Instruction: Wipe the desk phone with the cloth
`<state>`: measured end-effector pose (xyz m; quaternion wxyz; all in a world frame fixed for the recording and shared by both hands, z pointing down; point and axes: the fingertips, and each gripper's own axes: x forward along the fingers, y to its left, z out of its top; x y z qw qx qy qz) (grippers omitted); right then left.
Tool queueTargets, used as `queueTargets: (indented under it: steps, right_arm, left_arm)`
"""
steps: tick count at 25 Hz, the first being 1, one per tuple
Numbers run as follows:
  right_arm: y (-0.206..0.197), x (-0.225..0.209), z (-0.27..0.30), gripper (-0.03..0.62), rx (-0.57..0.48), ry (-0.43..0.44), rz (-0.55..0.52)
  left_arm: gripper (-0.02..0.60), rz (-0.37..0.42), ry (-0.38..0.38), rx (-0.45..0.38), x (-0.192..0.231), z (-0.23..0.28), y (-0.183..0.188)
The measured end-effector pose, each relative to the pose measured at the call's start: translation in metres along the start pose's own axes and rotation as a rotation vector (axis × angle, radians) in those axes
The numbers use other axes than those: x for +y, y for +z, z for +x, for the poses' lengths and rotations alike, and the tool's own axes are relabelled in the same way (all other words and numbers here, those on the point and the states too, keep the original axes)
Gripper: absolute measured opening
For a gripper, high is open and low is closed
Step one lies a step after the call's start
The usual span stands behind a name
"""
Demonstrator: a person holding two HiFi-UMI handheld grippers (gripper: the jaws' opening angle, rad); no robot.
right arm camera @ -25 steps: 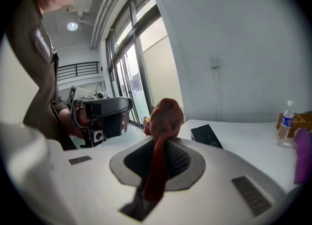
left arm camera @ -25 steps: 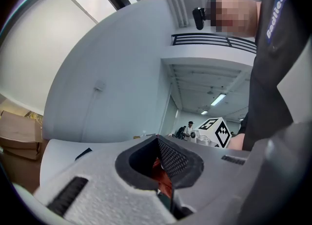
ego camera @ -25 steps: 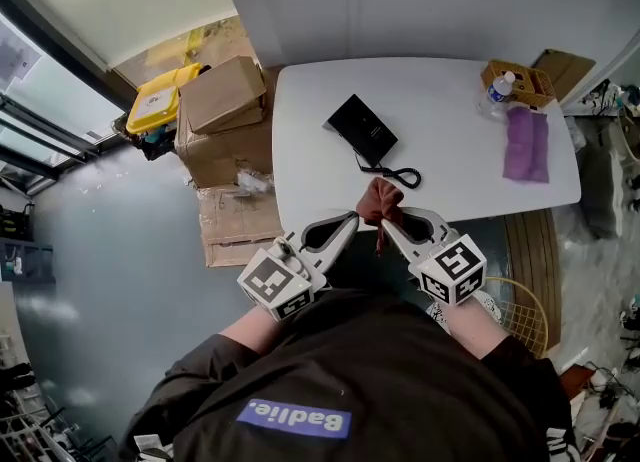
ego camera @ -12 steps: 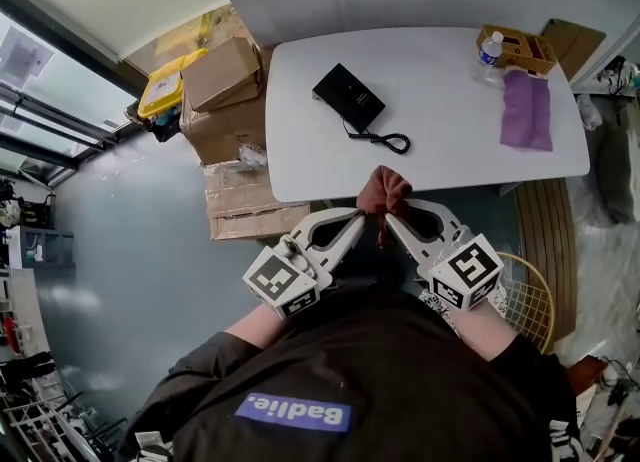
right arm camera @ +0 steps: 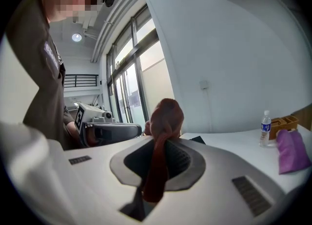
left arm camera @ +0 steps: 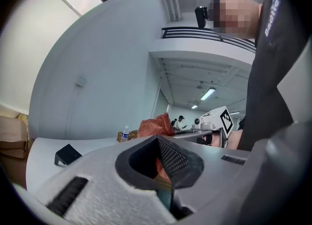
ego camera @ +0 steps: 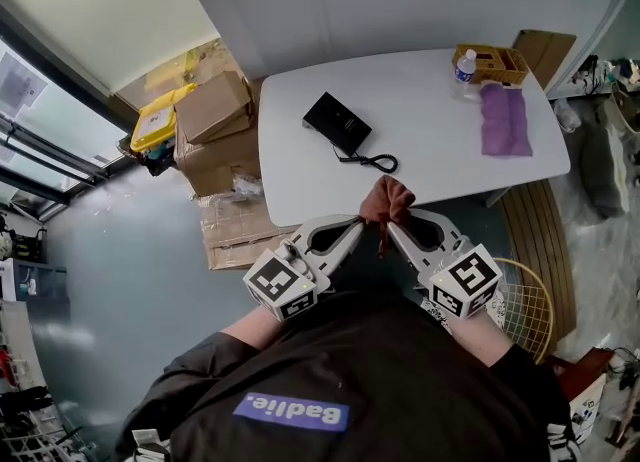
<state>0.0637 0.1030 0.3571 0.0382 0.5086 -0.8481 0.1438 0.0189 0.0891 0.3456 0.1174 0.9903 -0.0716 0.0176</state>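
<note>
A rust-red cloth is held up in the air by both tongs together, just at the near edge of the white tabletop and in front of the person's body. The left tongs are clenched on one side of the cloth, and the right tongs are clenched on the other side, so that the tips are brought close to each other. In the right gripper view a strip of the cloth is seen hanging down between the jaws, with a bunch above them. The black desk phone is placed on the left part of the tabletop, apart from the cloth, with its coiled cord laid toward the near edge. A purple fabric, a water bottle and a wooden box are found at the far right corner.
</note>
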Motion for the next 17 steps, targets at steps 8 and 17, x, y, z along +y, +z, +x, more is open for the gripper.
queueTargets:
  steps: [8,17]
  right_arm:
    - [0.002,0.015,0.007,0.049,0.014,0.011,0.009]
    - [0.009,0.038,0.024,0.049,0.011,0.049,0.006]
  left_arm:
    - [0.005,0.01,0.001,-0.012,0.0,-0.016,0.006]
    - [0.005,0.02,0.017,-0.021,0.009,-0.038,0.009]
